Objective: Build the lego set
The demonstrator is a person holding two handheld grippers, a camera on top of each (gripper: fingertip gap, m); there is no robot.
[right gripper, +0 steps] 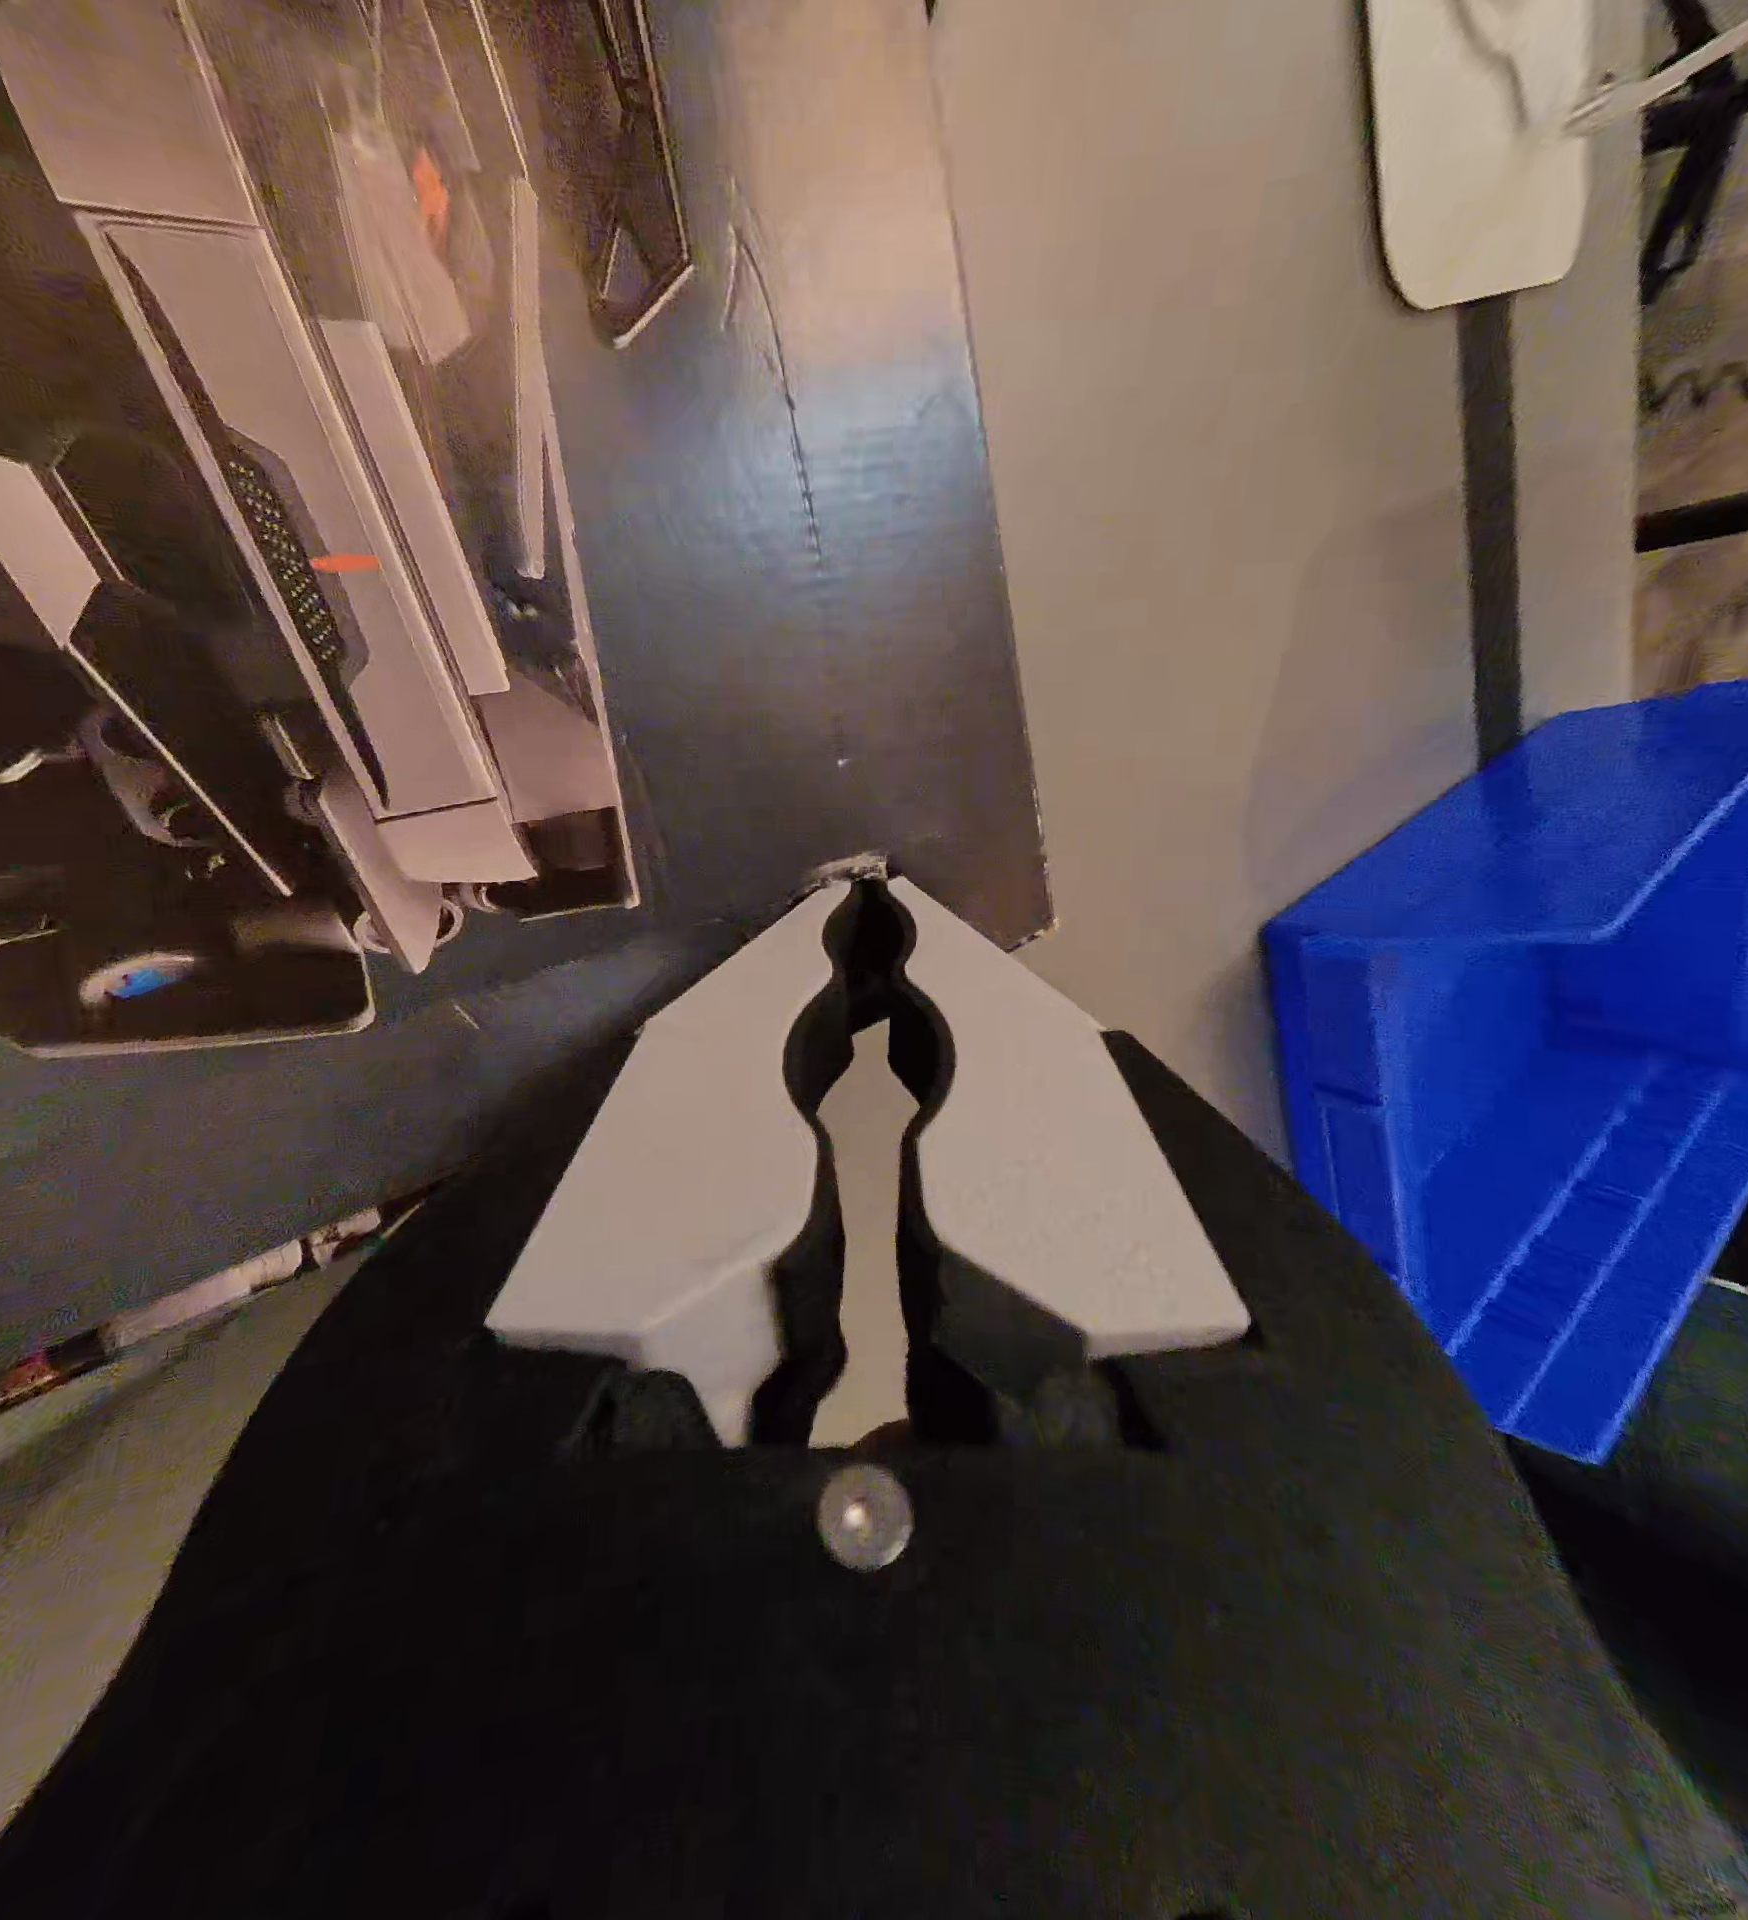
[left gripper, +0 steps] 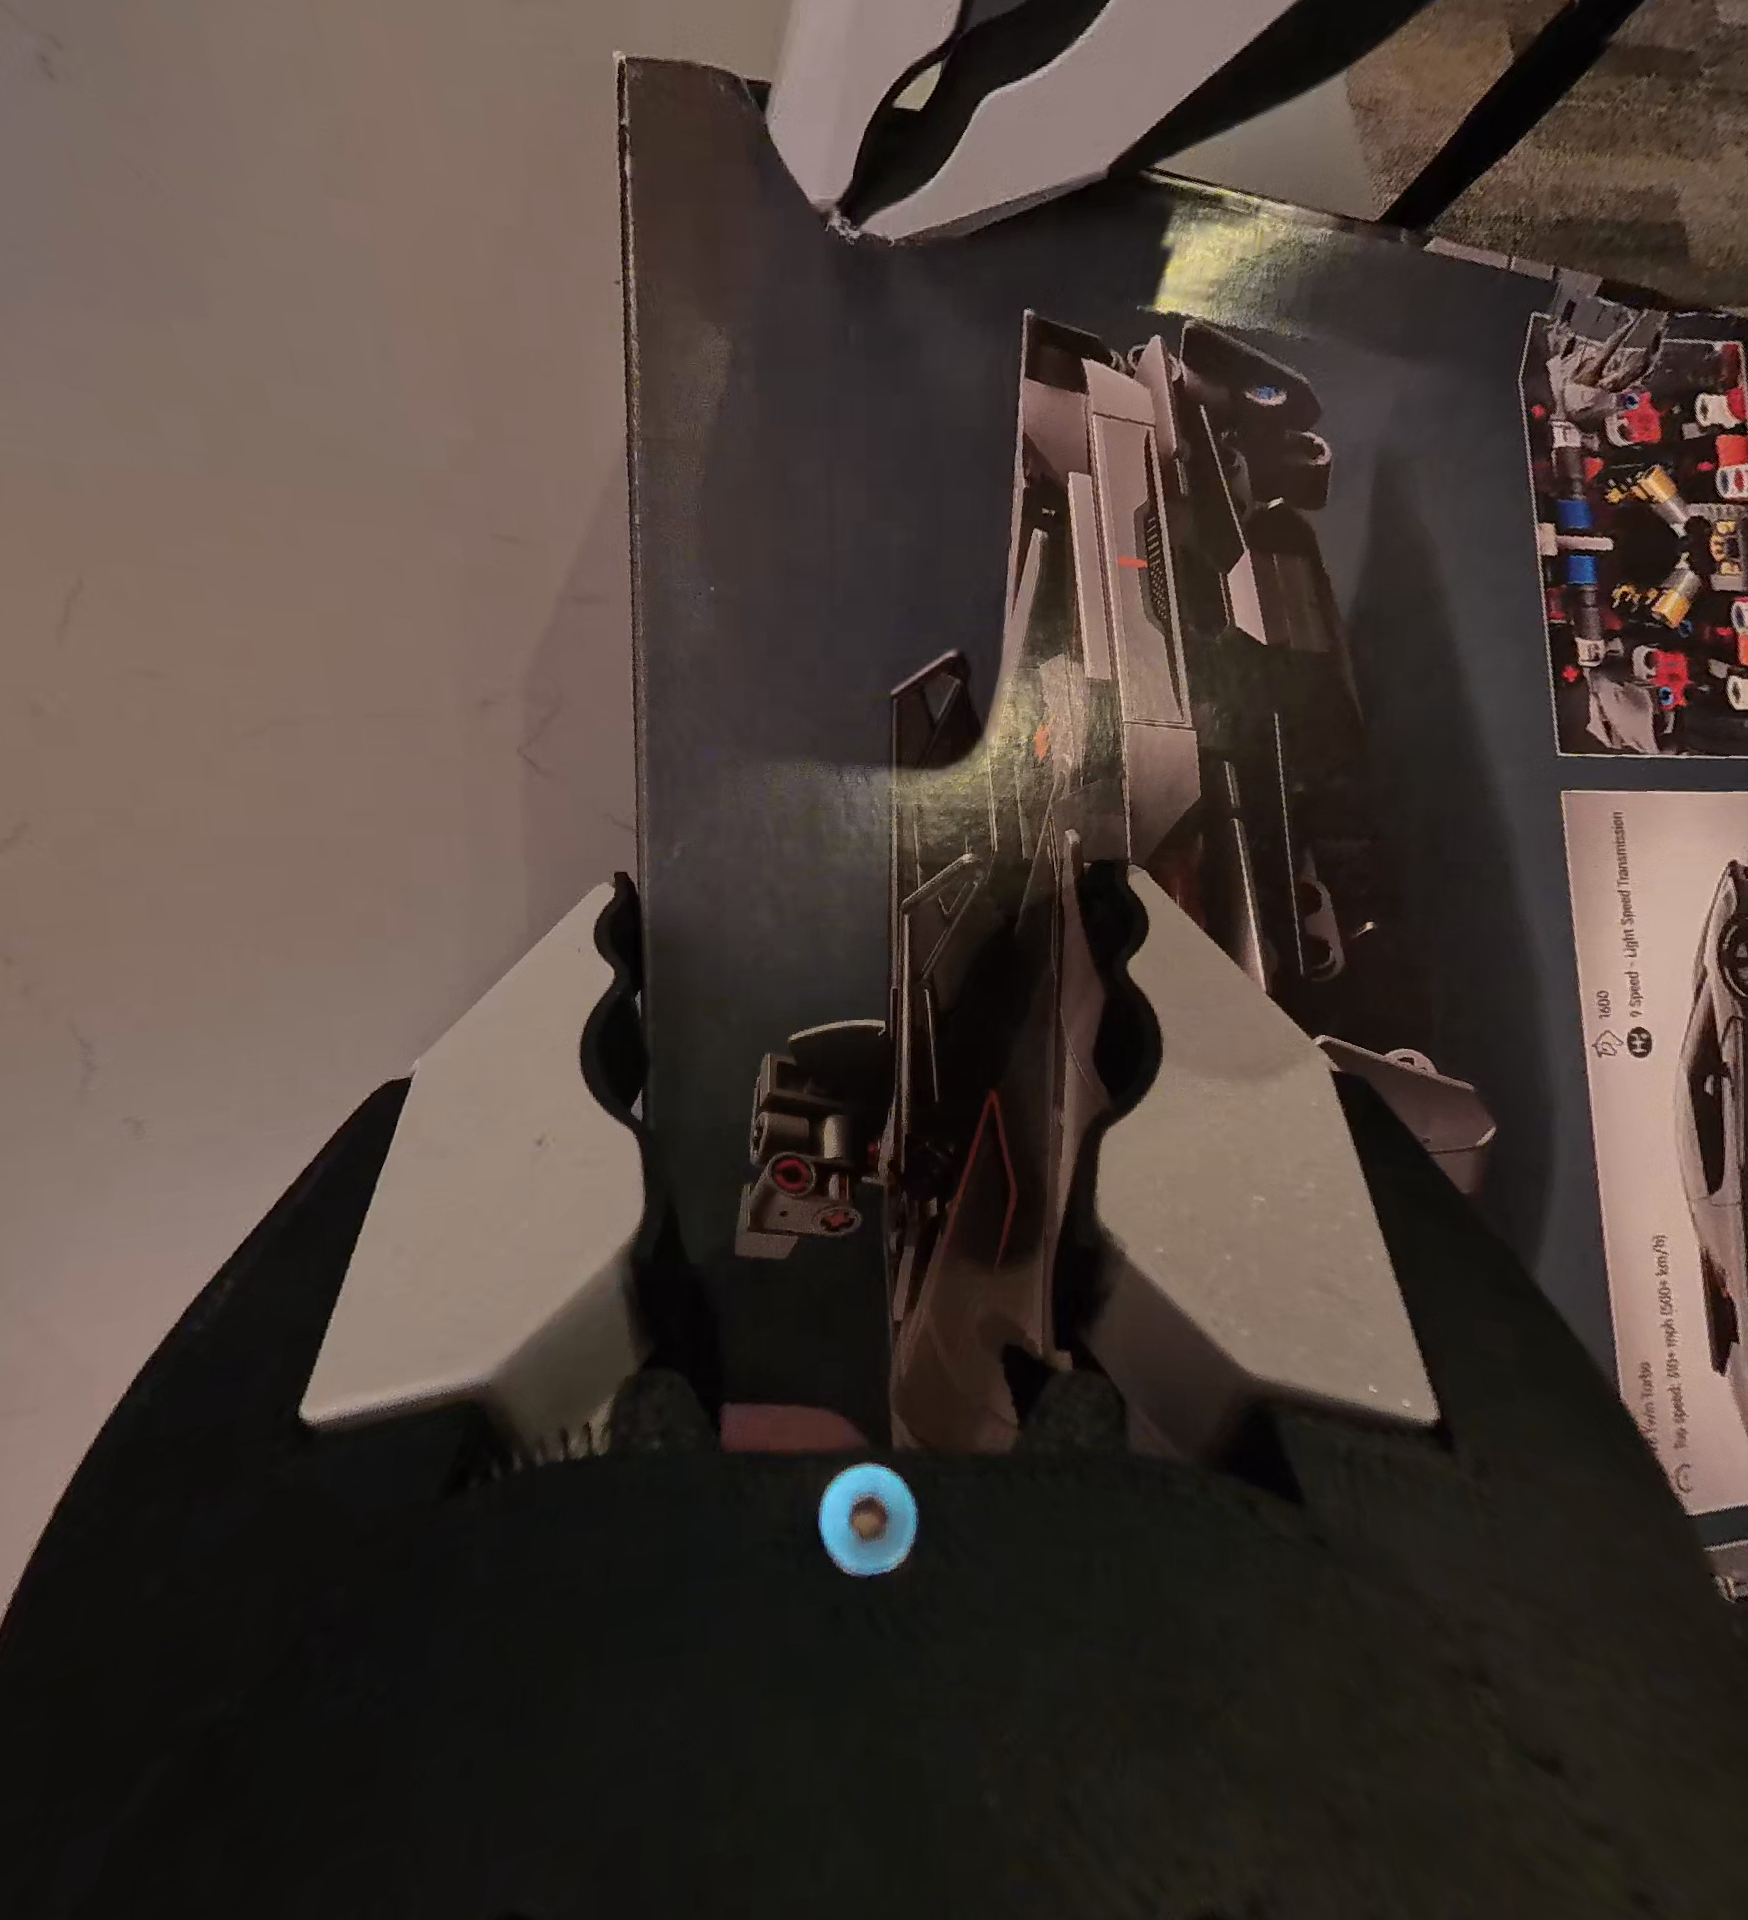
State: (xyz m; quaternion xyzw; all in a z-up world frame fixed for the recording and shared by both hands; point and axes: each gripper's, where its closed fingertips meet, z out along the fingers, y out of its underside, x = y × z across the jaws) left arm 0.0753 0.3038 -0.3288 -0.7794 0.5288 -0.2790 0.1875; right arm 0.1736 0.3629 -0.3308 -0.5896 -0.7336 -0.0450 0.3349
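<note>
Nearest the lens in the left wrist view, the left tongs (left gripper: 870, 1049) stand wide apart over the near left corner of the lego box (left gripper: 1213, 644). One white finger lies outside the box's left edge, against the pale surface (left gripper: 226, 520); the other lies over the printed lid, and whether either touches the cardboard cannot be told. The dark box lies flat on the surface, its top printed with a grey and black model car and two smaller inset pictures along its right side. At its far edge a torn cardboard flap (left gripper: 724, 135) stands up, and beside it the right tongs (left gripper: 849, 213) reach in from the far side, pinching the torn rim.

In the right wrist view the box (right gripper: 766, 582) fills the left and middle, its printed car to the left. The right tongs (right gripper: 865, 888) are drawn narrow, their tips closed on the torn edge of the flap (right gripper: 995, 727). Right of them lies bare surface (right gripper: 1161, 520), then a blue plastic bin (right gripper: 1535, 1039) tipped on its side, and farther off a white chair (right gripper: 1472, 145).
</note>
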